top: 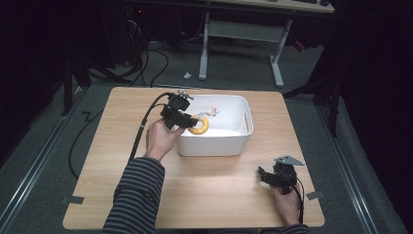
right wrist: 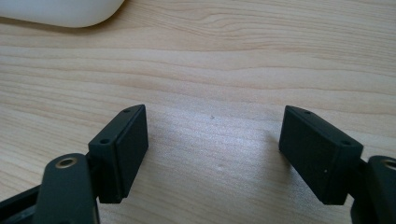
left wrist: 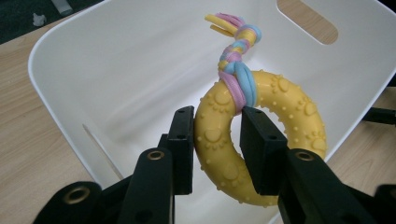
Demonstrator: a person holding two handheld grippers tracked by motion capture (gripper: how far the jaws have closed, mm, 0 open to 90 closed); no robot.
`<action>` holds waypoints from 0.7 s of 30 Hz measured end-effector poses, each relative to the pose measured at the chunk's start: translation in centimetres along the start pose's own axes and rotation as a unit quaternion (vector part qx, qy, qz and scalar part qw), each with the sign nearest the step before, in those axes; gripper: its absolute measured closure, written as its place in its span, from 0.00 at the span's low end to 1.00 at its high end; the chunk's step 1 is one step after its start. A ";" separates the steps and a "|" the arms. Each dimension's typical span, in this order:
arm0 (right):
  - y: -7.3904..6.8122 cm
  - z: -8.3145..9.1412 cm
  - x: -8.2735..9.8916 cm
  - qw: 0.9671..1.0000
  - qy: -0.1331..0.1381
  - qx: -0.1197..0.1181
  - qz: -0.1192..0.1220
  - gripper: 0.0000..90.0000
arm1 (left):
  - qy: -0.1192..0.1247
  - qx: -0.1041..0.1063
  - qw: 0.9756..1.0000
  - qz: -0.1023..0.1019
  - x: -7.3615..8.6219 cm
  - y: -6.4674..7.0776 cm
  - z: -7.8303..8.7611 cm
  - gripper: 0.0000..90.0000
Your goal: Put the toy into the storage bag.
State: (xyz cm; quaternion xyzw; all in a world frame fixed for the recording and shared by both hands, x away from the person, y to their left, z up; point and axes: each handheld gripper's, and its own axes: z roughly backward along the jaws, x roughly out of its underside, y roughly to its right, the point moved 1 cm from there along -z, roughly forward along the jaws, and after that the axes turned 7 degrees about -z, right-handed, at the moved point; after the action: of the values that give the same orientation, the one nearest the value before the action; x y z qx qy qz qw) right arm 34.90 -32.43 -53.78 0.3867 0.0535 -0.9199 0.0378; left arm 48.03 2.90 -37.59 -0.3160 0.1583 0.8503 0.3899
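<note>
Left hand-held gripper clamped one yellow ring toy over one white bin, probably lifted; right hand-held gripper low over counter, jaws apart.

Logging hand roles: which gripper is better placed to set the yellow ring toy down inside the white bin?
Left. The left gripper is already clamped on the yellow ring toy, held over the white bin. The right gripper rests open over bare table, away from the bin.

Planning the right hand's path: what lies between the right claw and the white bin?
Bare wooden table between right claw and white bin, per the high view.
</note>
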 end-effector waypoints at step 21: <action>0.0 0.0 0.0 1.000 0.000 -0.001 0.000 0.27 | -0.022 -0.006 1.000 -0.007 0.2 0.1 -1.4 0.73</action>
State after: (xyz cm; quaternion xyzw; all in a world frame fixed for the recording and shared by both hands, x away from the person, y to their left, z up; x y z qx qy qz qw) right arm 34.90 -32.42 -53.78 0.3864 0.0540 -0.9200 0.0382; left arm 48.39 2.21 -38.77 -0.3007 0.1425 0.8553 0.3972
